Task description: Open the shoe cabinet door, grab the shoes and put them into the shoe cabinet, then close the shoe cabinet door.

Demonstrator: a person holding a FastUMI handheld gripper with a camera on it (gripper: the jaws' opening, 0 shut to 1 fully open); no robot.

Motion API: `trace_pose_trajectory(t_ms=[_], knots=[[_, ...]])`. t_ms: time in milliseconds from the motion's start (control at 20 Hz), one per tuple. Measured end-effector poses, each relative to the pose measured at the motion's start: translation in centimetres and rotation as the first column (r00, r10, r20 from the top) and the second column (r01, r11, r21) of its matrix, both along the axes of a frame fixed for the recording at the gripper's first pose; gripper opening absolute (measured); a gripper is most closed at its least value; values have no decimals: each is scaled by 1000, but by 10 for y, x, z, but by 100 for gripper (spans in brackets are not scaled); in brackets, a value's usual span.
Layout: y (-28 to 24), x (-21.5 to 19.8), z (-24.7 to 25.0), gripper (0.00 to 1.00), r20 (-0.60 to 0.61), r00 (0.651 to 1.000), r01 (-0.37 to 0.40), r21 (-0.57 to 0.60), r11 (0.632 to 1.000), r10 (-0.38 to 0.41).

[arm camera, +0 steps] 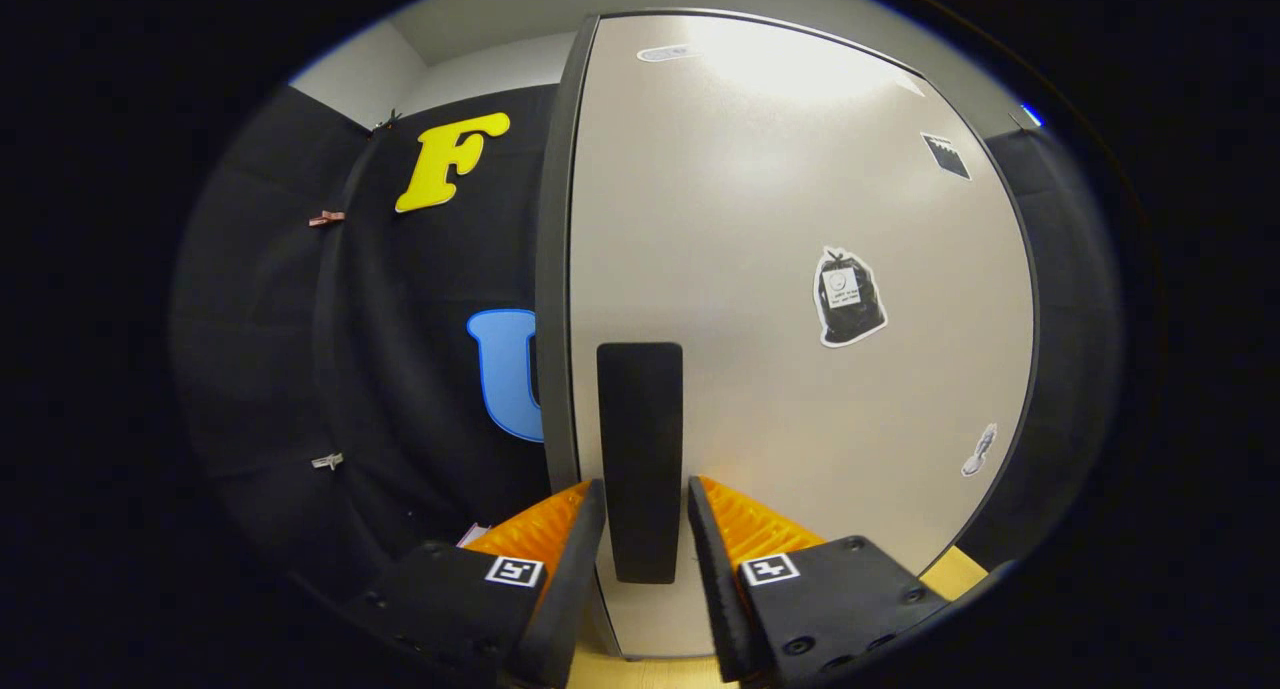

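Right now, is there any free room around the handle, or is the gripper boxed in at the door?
Crowded: the handle sits between the open gripper fingers, narrow gaps each side. Free: bare door panel right of the handle up to the bag sticker, and wooden floor strip below the door.

Door stands upright just ahead of the gripper, filling the space beyond it. Handle is on the door near its left edge, set between the two fingers (contact can't be told). Stickers sit on the door right of the handle. Booth wall lies left and behind.
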State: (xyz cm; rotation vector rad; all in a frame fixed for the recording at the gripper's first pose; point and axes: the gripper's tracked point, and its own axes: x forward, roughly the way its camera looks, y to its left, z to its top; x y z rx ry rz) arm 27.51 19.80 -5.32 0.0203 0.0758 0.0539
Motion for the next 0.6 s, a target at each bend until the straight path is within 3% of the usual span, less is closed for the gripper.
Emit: trace_pose_trajectory(t_ms=[50, 200, 250, 350, 500, 550, 600], knots=[[2, 3, 2, 43, 20, 1000, 10, -4, 1000, -10], [2, 14, -2, 48, 32, 999, 39, -33, 999, -37], [-1, 4, 2, 36, 22, 1000, 22, -22, 1000, -22], [0, 2, 2, 36, 4, 1000, 12, 10, 1000, -12], [-2, -2, 3, 29, 8, 1000, 5, -3, 1000, -5], [0, -4, 2, 21, 7, 1000, -8, -10, 1000, 9], [1, -8, 3, 21, 10, 1000, -26, -20, 999, 26]])
